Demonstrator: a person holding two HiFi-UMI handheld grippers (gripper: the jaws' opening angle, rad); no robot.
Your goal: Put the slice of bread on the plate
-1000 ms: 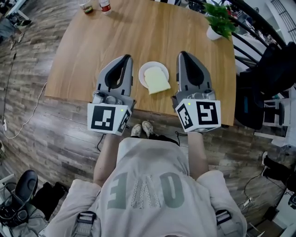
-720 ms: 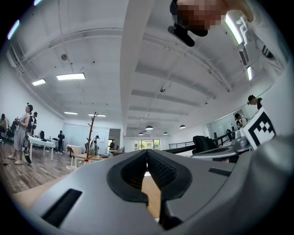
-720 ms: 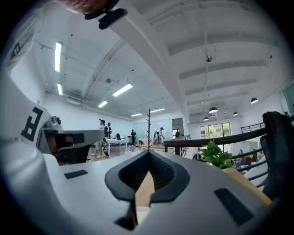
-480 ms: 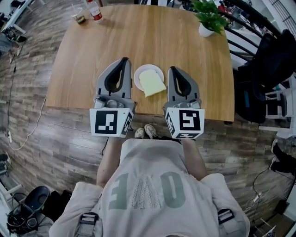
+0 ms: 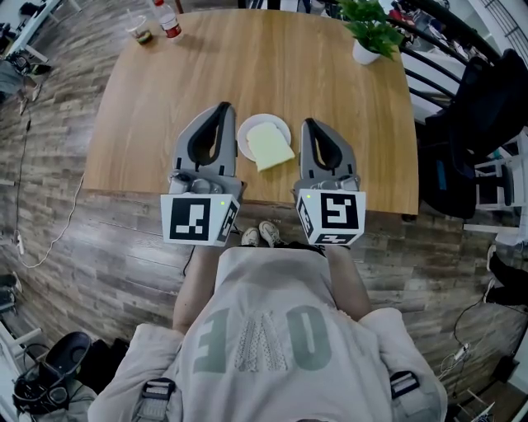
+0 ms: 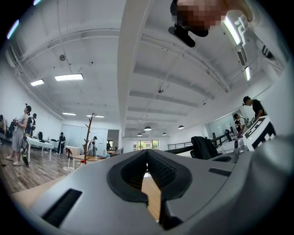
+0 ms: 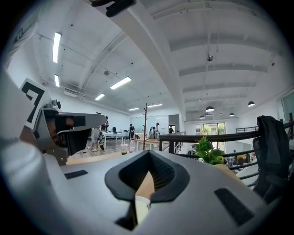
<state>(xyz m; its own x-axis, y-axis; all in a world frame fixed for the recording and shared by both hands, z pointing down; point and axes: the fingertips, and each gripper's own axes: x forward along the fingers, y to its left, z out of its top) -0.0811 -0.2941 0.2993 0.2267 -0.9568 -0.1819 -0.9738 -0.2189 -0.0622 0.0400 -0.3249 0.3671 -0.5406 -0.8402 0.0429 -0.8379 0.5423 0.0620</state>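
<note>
A pale slice of bread (image 5: 271, 147) lies on a small white plate (image 5: 251, 128) near the front edge of the wooden table (image 5: 165, 91), overhanging the plate's near right rim. My left gripper (image 5: 221, 108) hovers just left of the plate, its jaws shut and empty (image 6: 147, 152). My right gripper (image 5: 309, 124) is just right of the plate, also shut with nothing held (image 7: 148, 153). A white bit of the plate (image 7: 141, 207) shows low in the gap behind the right jaws. Neither gripper touches the bread.
A potted plant (image 5: 367, 37) stands at the table's far right corner, a bottle (image 5: 167, 18) and a cup (image 5: 141, 29) at the far left. A dark chair with a jacket (image 5: 474, 115) is right of the table. People stand far off in the room.
The right gripper has sunk and come in closer beside the plate. The head view has shifted, so the table sits lower in it. The bread stays on the plate.
</note>
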